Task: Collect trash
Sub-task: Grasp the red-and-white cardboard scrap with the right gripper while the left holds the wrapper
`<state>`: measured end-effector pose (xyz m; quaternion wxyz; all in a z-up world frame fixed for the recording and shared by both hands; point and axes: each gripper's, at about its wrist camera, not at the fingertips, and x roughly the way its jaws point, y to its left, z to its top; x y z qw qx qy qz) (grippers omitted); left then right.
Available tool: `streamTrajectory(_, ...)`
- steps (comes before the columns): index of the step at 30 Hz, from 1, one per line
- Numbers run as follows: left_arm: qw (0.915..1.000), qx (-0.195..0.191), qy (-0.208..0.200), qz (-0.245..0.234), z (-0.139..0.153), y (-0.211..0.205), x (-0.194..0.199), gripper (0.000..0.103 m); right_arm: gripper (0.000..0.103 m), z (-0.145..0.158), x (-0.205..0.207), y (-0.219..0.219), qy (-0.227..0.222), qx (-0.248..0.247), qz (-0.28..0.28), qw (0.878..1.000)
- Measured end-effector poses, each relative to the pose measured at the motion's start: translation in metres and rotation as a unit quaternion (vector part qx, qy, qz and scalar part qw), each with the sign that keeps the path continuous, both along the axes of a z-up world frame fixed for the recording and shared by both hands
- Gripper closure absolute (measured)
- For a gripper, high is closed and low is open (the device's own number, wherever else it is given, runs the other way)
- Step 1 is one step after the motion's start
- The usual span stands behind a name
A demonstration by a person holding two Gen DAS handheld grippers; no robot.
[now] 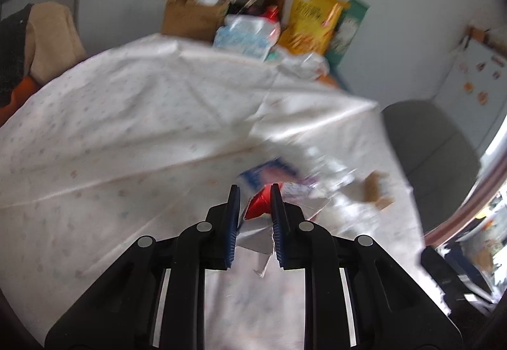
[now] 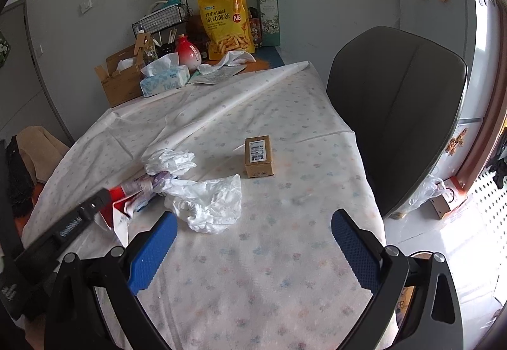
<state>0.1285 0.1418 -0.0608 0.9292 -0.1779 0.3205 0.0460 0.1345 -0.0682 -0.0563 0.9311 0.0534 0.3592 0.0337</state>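
Left hand-held gripper [image 1: 253, 191]: its blue pads are closed to a narrow gap on a red and white wrapper [image 1: 258, 207], which it holds just above the surface [image 2: 269, 270] near the left edge.
Right hand-held gripper [image 2: 253, 220]: spread wide, nothing between the fingers; it hangs over the near part of the surface.
Wrapper: thin foil or paper, crumpled and very light. I think it is soft and may tear or slip, so a grip on a folded, thick part looks safest.
White plastic bag [image 2: 209, 201]: it lies loose beside the wrapper, toward the middle. It seems limp and slippery; better to pinch a bunched fold than a flat sheet.
Crumpled tissue [image 2: 171, 161]: just behind the bag, soft and light; any place should hold.
Small cardboard box [image 2: 259, 155]: it stands alone near the right edge. It looks stiff; take it across the two narrow sides.
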Motion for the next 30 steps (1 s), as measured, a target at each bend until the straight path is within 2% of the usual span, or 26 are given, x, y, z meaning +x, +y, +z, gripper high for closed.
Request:
streamTrajectory(2,0.9995,-0.008,-0.030,-0.010,0.011,-0.003,-0.006,0.083,0.008,0.001,0.001,-0.001,-0.001,0.000,0.000,1.000)
streamTrajectory(5,0.9984,-0.019,-0.053,-0.009,0.021,-0.002,-0.012,0.084,0.008,0.003,0.001,0.000,-0.004,0.002,0.002,1.000)
streamTrajectory(14,0.9975,-0.001,-0.063,0.031,0.035,0.016,-0.028,0.084,0.008,0.007,-0.007,0.013,-0.007,0.008,0.020,1.000)
streamTrajectory(18,0.9966,0.017,-0.056,0.059,0.034,0.030,-0.035,0.083,0.010,0.005,-0.008,0.030,-0.001,0.008,0.043,0.999)
streamTrajectory(25,0.9945,0.035,-0.024,0.096,0.016,0.065,-0.042,0.083,0.023,-0.012,-0.003,0.075,0.031,0.008,0.091,0.995)
streamTrajectory(30,0.9935,0.043,-0.004,0.106,0.001,0.080,-0.040,0.083,0.034,-0.029,0.004,0.097,0.056,0.005,0.110,0.992)
